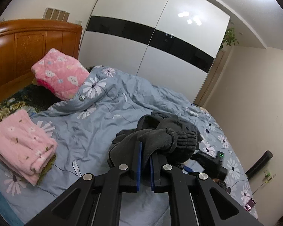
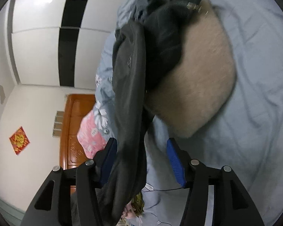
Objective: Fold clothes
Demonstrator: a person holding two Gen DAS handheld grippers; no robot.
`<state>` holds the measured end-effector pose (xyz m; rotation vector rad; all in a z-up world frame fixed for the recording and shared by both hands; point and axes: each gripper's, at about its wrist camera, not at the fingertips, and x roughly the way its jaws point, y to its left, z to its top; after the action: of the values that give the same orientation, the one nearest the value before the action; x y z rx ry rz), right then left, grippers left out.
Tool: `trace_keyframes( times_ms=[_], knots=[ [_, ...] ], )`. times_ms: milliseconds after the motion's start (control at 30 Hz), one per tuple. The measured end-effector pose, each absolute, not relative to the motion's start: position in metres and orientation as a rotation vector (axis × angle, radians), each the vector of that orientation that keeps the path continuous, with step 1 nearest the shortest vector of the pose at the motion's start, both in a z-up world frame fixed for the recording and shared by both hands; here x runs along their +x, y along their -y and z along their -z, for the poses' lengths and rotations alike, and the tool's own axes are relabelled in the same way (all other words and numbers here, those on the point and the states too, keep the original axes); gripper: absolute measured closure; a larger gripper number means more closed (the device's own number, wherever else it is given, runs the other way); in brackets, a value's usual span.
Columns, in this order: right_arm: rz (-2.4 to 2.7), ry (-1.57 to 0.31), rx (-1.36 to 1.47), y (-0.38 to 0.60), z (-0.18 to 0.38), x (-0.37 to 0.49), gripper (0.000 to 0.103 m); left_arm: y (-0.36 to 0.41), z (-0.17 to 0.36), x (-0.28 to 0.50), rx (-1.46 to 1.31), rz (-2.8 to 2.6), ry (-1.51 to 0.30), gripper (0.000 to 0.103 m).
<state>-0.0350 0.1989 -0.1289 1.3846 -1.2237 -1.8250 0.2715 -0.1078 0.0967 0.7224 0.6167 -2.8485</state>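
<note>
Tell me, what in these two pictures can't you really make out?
- What kind of garment the dark garment is: bunched up, left wrist view.
- Beige furry item: blurred, top hidden under that dark cloth, right wrist view.
- Whether the right gripper touches the cloth hanging between its open jaws.
- Black device on the bed: partly behind the left gripper.

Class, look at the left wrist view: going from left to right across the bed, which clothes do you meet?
Folded pale pink floral garment → folded pink cloud-print garment → dark grey garment, pinched in the left claw.
</note>
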Motion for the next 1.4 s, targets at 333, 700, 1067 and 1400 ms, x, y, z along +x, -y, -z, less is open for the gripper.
trace_keyframes(
  times_ms=[333, 700, 1067, 1400],
  knots=[
    [1.648, 1.304, 1.267, -0.189, 0.103, -0.015, 0.099, 0.123, -0.13, 0.301, 0.61, 2.901, -0.649, 0.096],
    [1.874, 1.253, 0.798, -0.366, -0.048, 0.004, 0.099, 0.062, -0.19, 0.2, 0.648, 3.143, -0.652, 0.096],
    [2.265, 1.125, 0.594, -0.476, -0.132, 0.051, 0.099, -0.011, -0.228, 0.121, 0.57, 3.344, -0.711, 0.096],
    [2.056, 1.194, 1.307, -0.396, 0.113, 0.085, 0.099, 0.084, 0.01, 0.17, 1.113, 2.786, -0.711, 0.095]
  ],
)
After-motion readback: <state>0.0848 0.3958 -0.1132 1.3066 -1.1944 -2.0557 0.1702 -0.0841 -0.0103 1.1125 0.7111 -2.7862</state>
